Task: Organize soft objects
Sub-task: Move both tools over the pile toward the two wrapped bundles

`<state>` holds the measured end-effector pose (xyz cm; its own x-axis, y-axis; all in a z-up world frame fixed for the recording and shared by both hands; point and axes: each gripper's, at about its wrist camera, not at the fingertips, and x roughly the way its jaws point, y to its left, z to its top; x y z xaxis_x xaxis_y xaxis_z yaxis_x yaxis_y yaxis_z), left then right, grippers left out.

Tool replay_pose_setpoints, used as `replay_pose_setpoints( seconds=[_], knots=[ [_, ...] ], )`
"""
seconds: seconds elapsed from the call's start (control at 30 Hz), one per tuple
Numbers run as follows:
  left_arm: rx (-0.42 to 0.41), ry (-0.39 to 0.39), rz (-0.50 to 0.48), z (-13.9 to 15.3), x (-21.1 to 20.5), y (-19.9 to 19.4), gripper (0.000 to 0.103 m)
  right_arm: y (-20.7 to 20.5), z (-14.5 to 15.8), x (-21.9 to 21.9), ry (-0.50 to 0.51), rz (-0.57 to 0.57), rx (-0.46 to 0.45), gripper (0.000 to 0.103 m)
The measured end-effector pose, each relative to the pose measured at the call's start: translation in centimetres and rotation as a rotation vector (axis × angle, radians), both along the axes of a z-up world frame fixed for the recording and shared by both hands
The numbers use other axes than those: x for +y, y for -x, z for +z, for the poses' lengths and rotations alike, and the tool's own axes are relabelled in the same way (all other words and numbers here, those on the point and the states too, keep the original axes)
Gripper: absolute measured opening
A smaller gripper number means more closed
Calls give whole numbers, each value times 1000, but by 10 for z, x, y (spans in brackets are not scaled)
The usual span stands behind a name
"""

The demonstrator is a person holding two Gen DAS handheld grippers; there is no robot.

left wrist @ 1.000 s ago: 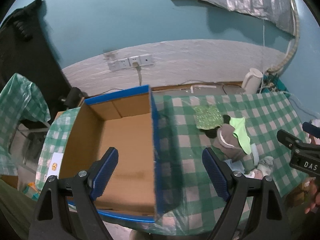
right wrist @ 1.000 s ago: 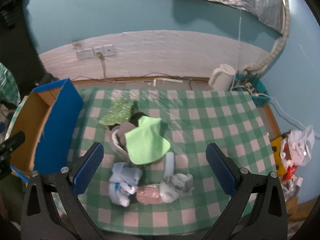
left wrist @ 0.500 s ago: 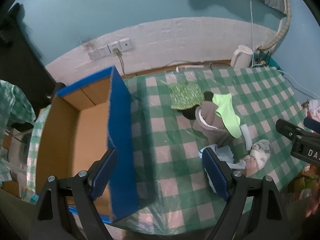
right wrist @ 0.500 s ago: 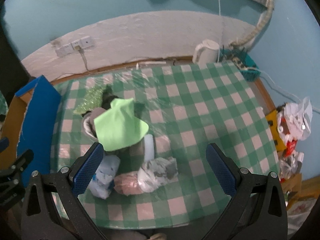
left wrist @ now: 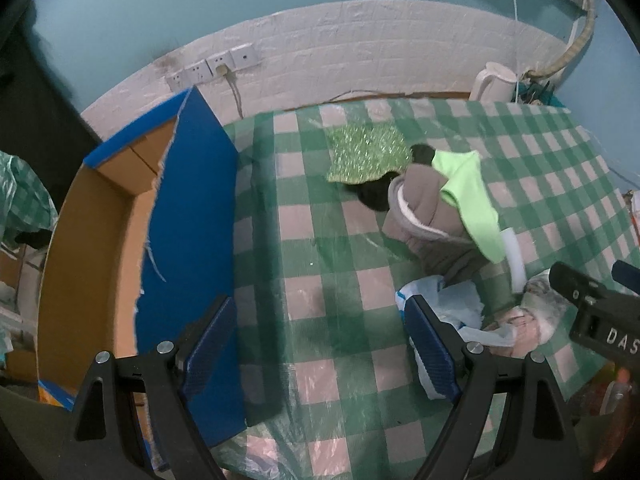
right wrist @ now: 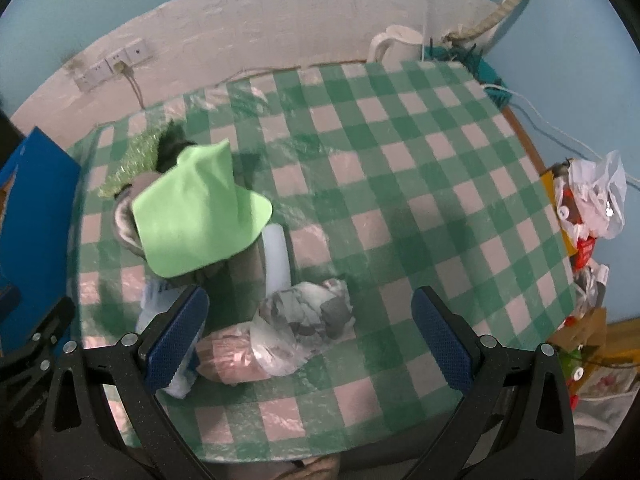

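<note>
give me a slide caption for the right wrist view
Open right gripper above a pile of soft items topped by a green cloth on the checked table.

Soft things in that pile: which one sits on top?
The bright green cloth. It drapes over the brown fleece garment, while the plastic-wrapped bundles lie on the table beside it.

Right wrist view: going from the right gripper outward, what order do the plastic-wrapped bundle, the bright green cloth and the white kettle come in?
From the right gripper:
1. Plastic-wrapped bundle, between its fingers.
2. Bright green cloth, left, mid-table.
3. White kettle, far edge by the wall.
</note>
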<state>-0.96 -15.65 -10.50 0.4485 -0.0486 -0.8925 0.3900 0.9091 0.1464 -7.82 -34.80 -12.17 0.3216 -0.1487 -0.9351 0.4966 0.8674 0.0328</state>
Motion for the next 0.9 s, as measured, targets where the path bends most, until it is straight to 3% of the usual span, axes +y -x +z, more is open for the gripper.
replay_pose_setpoints(
  seconds=[0.57,0.9],
  knots=[
    [9,-27,4,-15,-4,-2,88,-1,-46,19,13,58,159,101],
    [20,-18,-31,-18,-20,4,88,15,-56,11,5,53,186,101]
  ],
)
